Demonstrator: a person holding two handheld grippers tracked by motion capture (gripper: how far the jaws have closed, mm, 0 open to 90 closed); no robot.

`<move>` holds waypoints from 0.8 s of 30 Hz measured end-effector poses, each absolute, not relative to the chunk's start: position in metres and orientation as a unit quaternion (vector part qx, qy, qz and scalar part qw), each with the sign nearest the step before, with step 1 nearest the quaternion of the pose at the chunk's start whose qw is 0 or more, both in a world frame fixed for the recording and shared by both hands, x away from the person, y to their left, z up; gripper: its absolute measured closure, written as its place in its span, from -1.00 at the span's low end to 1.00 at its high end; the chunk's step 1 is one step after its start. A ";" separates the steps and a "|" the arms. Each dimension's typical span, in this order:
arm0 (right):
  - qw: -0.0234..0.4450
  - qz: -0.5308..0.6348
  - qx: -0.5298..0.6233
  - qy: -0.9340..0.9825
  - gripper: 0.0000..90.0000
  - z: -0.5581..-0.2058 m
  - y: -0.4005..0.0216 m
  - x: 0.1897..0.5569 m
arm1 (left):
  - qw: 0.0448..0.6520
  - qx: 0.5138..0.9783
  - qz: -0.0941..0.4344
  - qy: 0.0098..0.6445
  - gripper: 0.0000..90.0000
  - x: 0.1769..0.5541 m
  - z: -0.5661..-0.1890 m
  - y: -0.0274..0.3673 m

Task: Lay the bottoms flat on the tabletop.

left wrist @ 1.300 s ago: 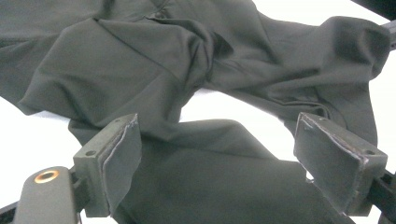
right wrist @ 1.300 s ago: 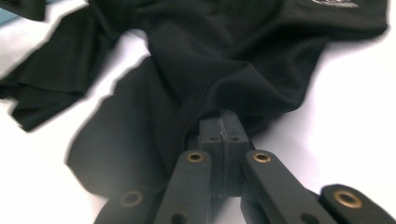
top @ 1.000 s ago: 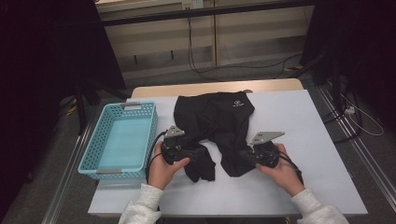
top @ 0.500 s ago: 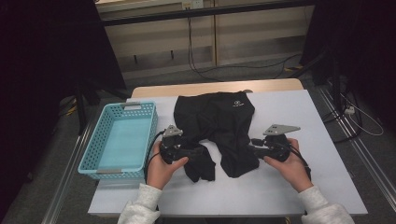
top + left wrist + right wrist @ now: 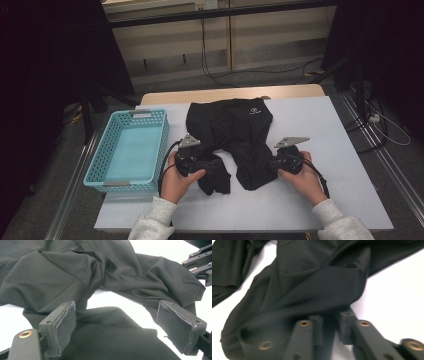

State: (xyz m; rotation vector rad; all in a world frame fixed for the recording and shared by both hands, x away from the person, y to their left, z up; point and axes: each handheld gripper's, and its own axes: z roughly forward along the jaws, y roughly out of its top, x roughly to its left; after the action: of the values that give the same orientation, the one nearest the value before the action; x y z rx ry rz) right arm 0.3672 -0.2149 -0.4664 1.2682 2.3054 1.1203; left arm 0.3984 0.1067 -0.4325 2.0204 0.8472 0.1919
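**Black shorts spread on the counter, one hem pinched**

Black shorts (image 5: 235, 135) lying crumpled near the middle of the white counter (image 5: 350, 165), waistband toward the far edge with a small white logo on it, both legs trailing toward the near edge. Left leg bunched and folded under itself; right leg longer and flatter.

Left hand-held gripper (image 5: 212, 165) at the near end of the left leg, jaws standing wide apart. Seen in the left gripper view (image 5: 130, 332): fabric lying between and beneath the two pads, neither pad pressing on it.

Right hand-held gripper (image 5: 272, 164) at the right side of the right leg's hem. Seen in the right gripper view (image 5: 332, 330): jaws drawn nearly together after just closing further, a fold of the black cloth pinched between the pads.

Turquoise plastic basket (image 5: 102, 160) on the left side of the counter, just left of the left hand (image 5: 175, 180) and apart from the shorts. Right hand (image 5: 302, 180) wrapped around its gripper body, cable looping off to the right.
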 end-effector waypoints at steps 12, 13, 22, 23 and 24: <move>0.115 0.419 0.429 0.792 0.95 -0.457 -0.216 0.357 | 0.453 0.827 0.072 0.326 -0.64 0.394 -0.437 0.086; 0.116 0.422 0.428 0.791 0.95 -0.456 -0.216 0.355 | 0.454 0.827 0.071 0.324 -0.64 0.394 -0.438 0.084; 0.120 0.424 0.431 0.787 0.96 -0.452 -0.222 0.343 | 0.449 0.834 0.072 0.313 -0.61 0.395 -0.442 0.069; 0.122 0.426 0.434 0.785 0.96 -0.451 -0.225 0.342 | 0.449 0.834 0.072 0.313 -0.59 0.395 -0.442 0.068; 0.123 0.427 0.436 0.783 0.96 -0.450 -0.227 0.341 | 0.448 0.834 0.070 0.313 -0.59 0.396 -0.442 0.067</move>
State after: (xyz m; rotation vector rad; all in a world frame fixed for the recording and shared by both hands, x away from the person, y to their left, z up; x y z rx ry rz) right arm 0.3411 -0.2268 -0.4503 1.2711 2.2830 1.2450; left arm 0.3957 0.0671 -0.4425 2.0647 0.7752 0.1738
